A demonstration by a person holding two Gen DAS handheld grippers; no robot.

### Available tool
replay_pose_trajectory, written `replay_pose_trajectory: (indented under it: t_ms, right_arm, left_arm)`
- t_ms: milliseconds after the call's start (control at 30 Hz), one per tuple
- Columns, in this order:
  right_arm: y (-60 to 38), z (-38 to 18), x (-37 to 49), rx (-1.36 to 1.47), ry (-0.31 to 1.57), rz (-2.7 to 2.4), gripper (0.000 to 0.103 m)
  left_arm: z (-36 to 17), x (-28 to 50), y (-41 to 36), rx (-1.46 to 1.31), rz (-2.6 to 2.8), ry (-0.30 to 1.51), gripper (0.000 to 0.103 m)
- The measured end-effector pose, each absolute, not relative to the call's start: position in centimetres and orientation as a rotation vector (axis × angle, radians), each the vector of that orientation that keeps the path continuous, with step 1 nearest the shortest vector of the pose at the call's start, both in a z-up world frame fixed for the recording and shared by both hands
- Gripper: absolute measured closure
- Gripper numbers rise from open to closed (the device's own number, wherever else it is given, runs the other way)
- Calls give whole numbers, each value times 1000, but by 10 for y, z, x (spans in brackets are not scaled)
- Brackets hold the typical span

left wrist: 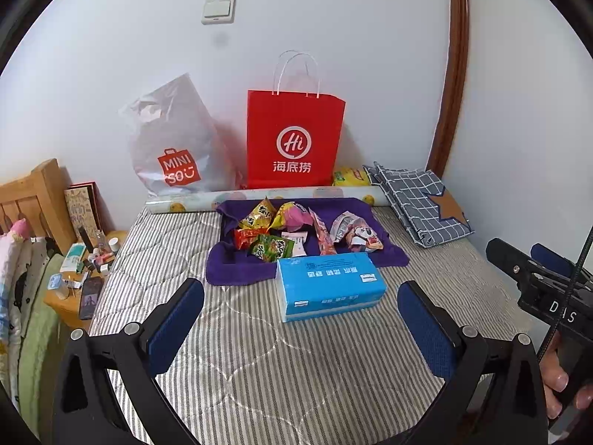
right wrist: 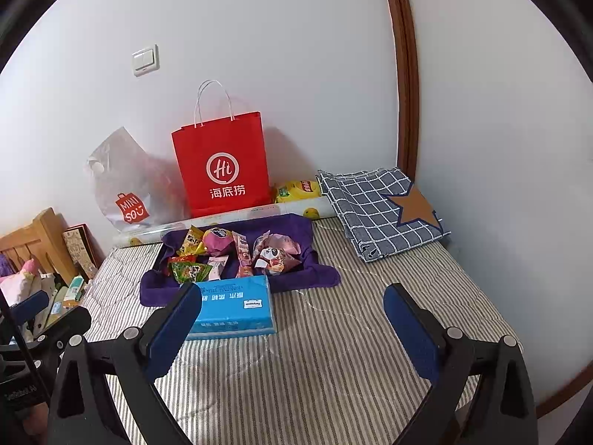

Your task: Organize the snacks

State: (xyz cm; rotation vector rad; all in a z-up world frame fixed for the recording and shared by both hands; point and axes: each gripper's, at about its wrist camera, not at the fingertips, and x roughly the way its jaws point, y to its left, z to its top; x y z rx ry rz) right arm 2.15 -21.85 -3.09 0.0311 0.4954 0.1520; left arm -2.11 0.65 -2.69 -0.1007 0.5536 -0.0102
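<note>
Several wrapped snacks [left wrist: 296, 233] lie in a heap on a purple cloth [left wrist: 237, 270] on the striped bed; they also show in the right wrist view [right wrist: 237, 256]. A blue tissue pack [left wrist: 328, 285] lies in front of the cloth, also seen in the right wrist view [right wrist: 237, 307]. A red paper bag [left wrist: 294, 141] [right wrist: 224, 165] stands upright against the wall behind. My left gripper [left wrist: 300, 296] is open and empty, above the bed in front of the tissue pack. My right gripper [right wrist: 292, 304] is open and empty, to the right of the pack.
A grey Miniso plastic bag [left wrist: 170, 144] leans left of the red bag. A patterned roll [left wrist: 267, 198] lies along the wall, a yellow packet [left wrist: 350, 177] behind it. A folded checked cloth [left wrist: 422, 204] sits at the back right. A cluttered wooden nightstand [left wrist: 70, 304] stands left of the bed.
</note>
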Motion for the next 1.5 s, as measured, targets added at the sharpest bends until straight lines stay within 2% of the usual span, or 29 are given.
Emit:
replay_pose_trajectory:
  t_ms: [1500]
  right_arm:
    - [-217,-25,9,21,466,147,3]
  left_arm:
    - [-30,-20,2,-104,-20,563,0]
